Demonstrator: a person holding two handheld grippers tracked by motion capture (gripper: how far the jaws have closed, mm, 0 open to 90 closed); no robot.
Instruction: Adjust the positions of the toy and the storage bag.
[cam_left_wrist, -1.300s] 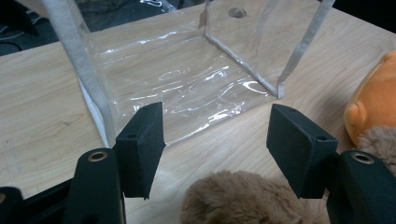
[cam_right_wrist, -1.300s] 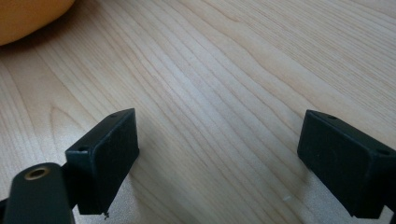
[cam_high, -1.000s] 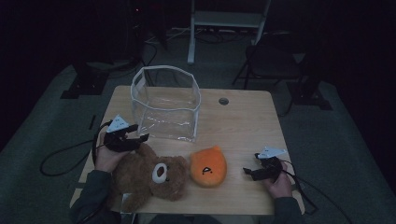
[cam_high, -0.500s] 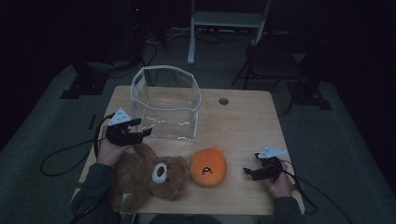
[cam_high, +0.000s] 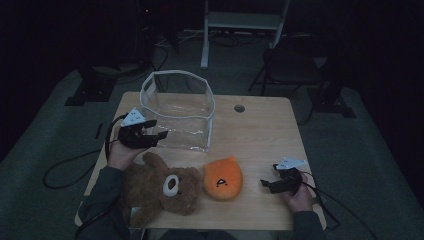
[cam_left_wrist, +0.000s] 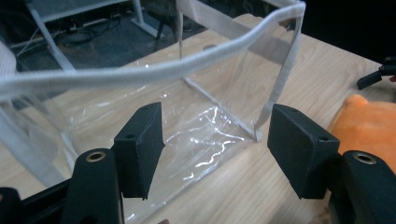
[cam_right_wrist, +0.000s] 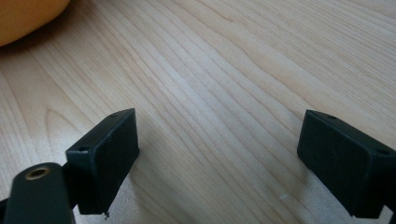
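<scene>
While both grippers (cam_high: 159, 134) (cam_high: 264, 184) gape empty, the pale wooden table (cam_high: 260, 130) sits amid dark carpet (cam_high: 350, 145).

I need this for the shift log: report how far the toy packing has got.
Nothing looks packed: the clear bag stands with nothing inside. In hand: the left claw, open, is at the bag's near wall. Left: the brown teddy bear and orange plush lie on the table; the right claw rests open beside the plush.
</scene>
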